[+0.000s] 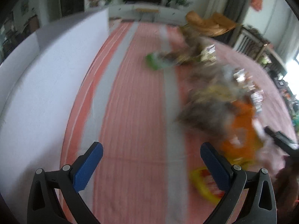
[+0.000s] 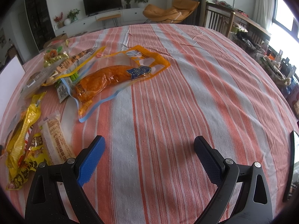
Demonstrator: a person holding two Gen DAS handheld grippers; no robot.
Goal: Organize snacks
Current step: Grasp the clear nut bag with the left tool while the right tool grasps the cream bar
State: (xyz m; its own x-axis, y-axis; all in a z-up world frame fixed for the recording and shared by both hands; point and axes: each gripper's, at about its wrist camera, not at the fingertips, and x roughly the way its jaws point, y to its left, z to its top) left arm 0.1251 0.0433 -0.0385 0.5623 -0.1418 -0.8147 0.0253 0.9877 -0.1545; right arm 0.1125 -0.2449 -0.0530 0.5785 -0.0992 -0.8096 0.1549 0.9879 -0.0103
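Observation:
Several snack packs lie on a striped tablecloth (image 2: 168, 93). In the right wrist view an orange pack (image 2: 112, 76) lies ahead to the left, with a pile of mixed packs (image 2: 61, 61) beyond it, a yellow pack (image 2: 24, 130) and a beige bar pack (image 2: 56, 140) at near left. My right gripper (image 2: 149, 149) is open and empty above bare cloth. The left wrist view is blurred: an orange pack (image 1: 241, 128), a yellow pack (image 1: 203, 184) and a green pack (image 1: 155, 61) lie to the right. My left gripper (image 1: 151, 156) is open and empty.
A white box wall (image 1: 56, 74) stands along the left of the left wrist view. A dark object (image 1: 280, 140) lies at its right edge. A black flat object (image 2: 291, 168) sits at the table's right edge. A TV, chair and shelves stand beyond the table.

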